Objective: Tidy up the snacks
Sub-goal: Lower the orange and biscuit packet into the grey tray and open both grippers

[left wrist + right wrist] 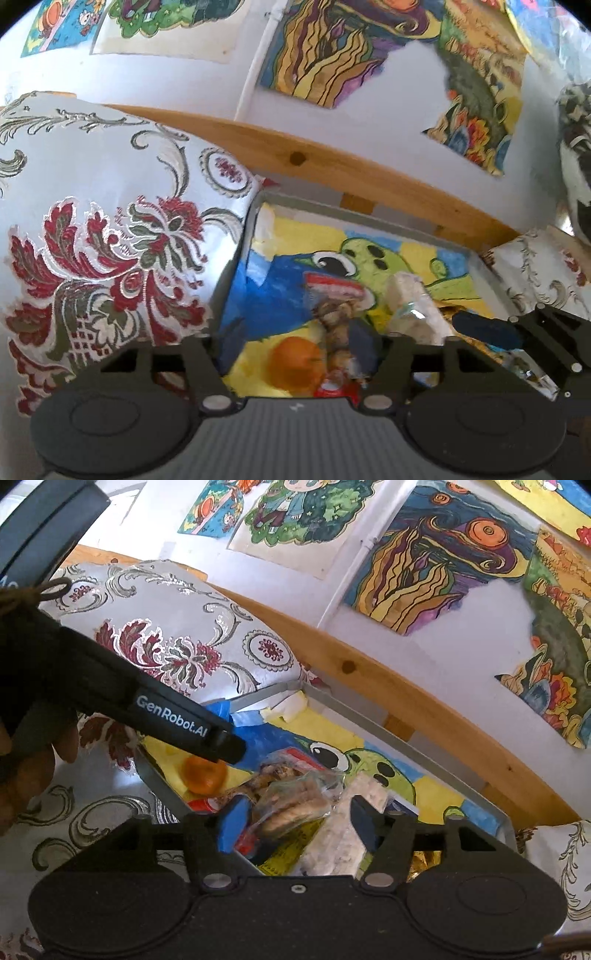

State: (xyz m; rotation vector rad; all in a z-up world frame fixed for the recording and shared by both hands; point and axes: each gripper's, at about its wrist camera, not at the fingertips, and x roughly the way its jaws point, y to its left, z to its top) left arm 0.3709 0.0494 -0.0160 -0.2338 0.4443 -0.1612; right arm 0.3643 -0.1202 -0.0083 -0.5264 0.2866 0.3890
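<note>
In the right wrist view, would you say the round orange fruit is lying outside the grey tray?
No, the round orange fruit lies inside the grey tray, on its painted lining near the left wall.

A surface covered in silvery-white brocade cloth with red and green floral scrollwork (92, 812) is seen across the lower left of the right wrist view, and again at the lower right edge. A shallow grey rectangular tray (369, 716) is set directly on this cloth, in the centre of the frame; its floor is lined with a painted sheet showing a green frog-like face on yellow and blue. A plump cushion in the same brocade (110, 221) is placed on the surface just beside the tray's left wall, filling the left of the left wrist view. A light wooden rail (332, 166) is seen behind the tray.
</note>
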